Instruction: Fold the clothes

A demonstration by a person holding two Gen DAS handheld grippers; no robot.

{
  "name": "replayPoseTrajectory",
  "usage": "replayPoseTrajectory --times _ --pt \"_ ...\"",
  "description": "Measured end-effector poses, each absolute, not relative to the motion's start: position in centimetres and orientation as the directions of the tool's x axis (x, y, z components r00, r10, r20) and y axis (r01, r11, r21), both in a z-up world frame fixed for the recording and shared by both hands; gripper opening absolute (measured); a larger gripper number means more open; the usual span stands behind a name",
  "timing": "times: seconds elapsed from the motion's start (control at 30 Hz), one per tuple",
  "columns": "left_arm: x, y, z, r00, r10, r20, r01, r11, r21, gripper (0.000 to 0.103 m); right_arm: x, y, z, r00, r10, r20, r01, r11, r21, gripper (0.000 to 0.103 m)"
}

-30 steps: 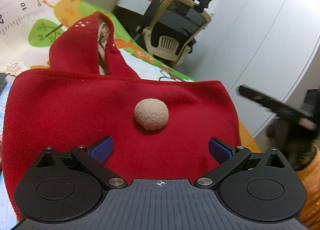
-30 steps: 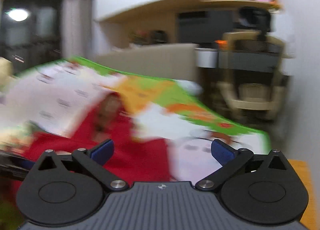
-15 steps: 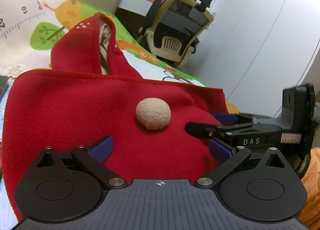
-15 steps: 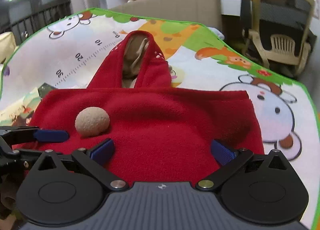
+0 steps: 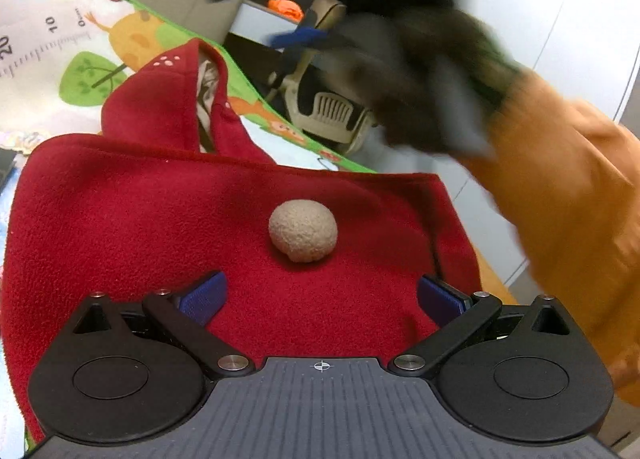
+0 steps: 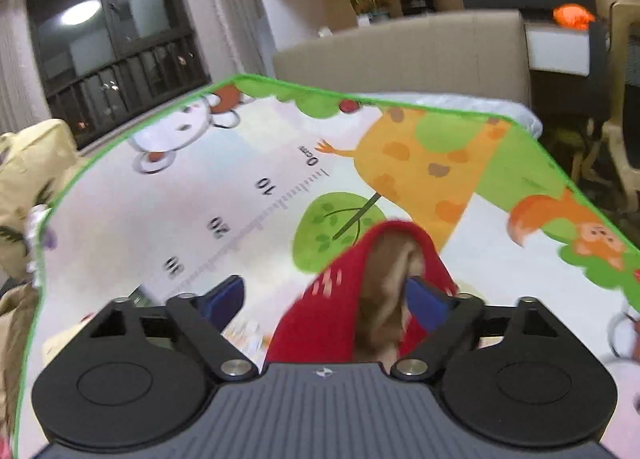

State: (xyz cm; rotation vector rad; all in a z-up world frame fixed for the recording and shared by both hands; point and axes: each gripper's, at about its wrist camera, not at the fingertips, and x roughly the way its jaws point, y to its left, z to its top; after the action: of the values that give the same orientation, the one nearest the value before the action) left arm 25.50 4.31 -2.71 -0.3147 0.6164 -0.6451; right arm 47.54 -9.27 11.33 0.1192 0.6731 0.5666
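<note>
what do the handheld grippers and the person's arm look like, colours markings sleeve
Both grippers are alike: the left gripper and the right gripper have a ribbed dark grey body with a small crosshair mark, black linkage arms with silver pivot screws, and blue finger pads. The person wears a dark glove and an orange sleeve.

Right tongs (image 6: 324, 301) spread wide, blue pads apart, poised over the red hood (image 6: 384, 283) with its tan lining, the right pad just at the hood's opening, all above a cartoon play mat (image 6: 240, 187) with a printed ruler, beige sofa (image 6: 400, 47) and dark window (image 6: 108, 43) far behind.
</note>
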Motion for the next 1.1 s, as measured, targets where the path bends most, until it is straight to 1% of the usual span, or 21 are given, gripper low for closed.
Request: replayPoseTrajectory --times 0.03,0.1,0.13,0.17,0.23,0.3,0.33,0.47,0.5,0.57,0.63,0.73,0.87,0.93,1.0,1.1 --pt "25.5 4.4 -2.7 0.630 -0.648 -0.429 0.463 0.756 -0.463 0.103 49.7 -8.4 10.5 0.623 0.525 -0.580 -0.423 0.850 0.314 0.067" --pt "25.5 4.7 -2.7 0.622 -0.658 -0.425 0.462 0.746 -0.479 0.103 52.6 -7.1 8.6 0.612 0.480 -0.628 -0.367 0.876 0.312 0.059" --pt "25.5 5.0 -2.5 0.615 -0.664 -0.425 0.456 0.739 -0.495 0.103 53.9 -6.6 7.6 0.608 0.454 -0.651 -0.342 0.890 0.300 0.046" --pt "25.5 5.3 -2.2 0.602 -0.677 -0.423 0.451 0.726 -0.519 0.103 55.2 -6.0 6.7 0.603 0.426 -0.674 -0.317 0.904 0.288 0.038" --pt "25.4 6.5 -1.6 0.572 -0.712 -0.407 0.441 0.686 -0.578 0.103 54.9 -6.3 6.9 0.617 0.432 -0.658 -0.337 0.900 0.275 0.012" --pt "25.3 8.2 -1.3 0.571 -0.727 -0.382 0.424 0.659 -0.621 0.103 54.0 -7.0 7.6 0.635 0.454 -0.625 -0.374 0.889 0.265 0.010" --pt "25.3 9.0 -1.3 0.588 -0.718 -0.373 0.407 0.661 -0.631 0.103 52.5 -7.8 9.0 0.643 0.492 -0.587 -0.405 0.869 0.285 0.009" --pt "26.1 11.5 -1.7 0.617 -0.717 -0.324 0.339 0.614 -0.713 0.103 40.9 -12.7 16.8 0.663 0.653 -0.366 -0.583 0.757 0.296 0.009" --pt "26.2 11.9 -1.7 0.626 -0.712 -0.317 0.329 0.610 -0.721 0.103 37.8 -13.9 18.2 0.657 0.681 -0.323 -0.617 0.732 0.288 0.009" --pt "26.1 12.5 -1.8 0.642 -0.702 -0.308 0.311 0.606 -0.732 0.103 31.2 -16.6 19.6 0.642 0.719 -0.267 -0.665 0.695 0.273 0.009" --pt "25.9 13.2 -2.3 0.653 -0.697 -0.298 0.284 0.589 -0.756 0.103 26.1 -18.8 18.8 0.640 0.725 -0.253 -0.669 0.688 0.282 0.009" --pt "24.9 14.1 -2.0 0.671 -0.683 -0.287 0.265 0.583 -0.768 0.103 21.4 -21.6 14.0 0.644 0.712 -0.279 -0.607 0.698 0.379 0.009" --pt "22.2 15.2 0.5 0.652 -0.734 -0.192 0.380 0.534 -0.755 0.103 18.8 -23.2 5.0 0.625 0.681 -0.382 -0.466 0.717 0.518 0.009" --pt "20.7 15.2 2.9 0.662 -0.739 -0.128 0.461 0.535 -0.708 0.103 18.7 -23.2 1.7 0.610 0.681 -0.404 -0.410 0.708 0.575 0.009" --pt "20.1 14.6 5.2 0.690 -0.718 -0.093 0.501 0.566 -0.654 0.103 18.1 -22.8 -0.1 0.619 0.677 -0.397 -0.404 0.708 0.579 0.009" --pt "21.1 12.6 8.1 0.722 -0.689 -0.059 0.522 0.599 -0.607 0.103 17.1 -22.0 0.0 0.634 0.669 -0.388 -0.453 0.728 0.515 0.009"
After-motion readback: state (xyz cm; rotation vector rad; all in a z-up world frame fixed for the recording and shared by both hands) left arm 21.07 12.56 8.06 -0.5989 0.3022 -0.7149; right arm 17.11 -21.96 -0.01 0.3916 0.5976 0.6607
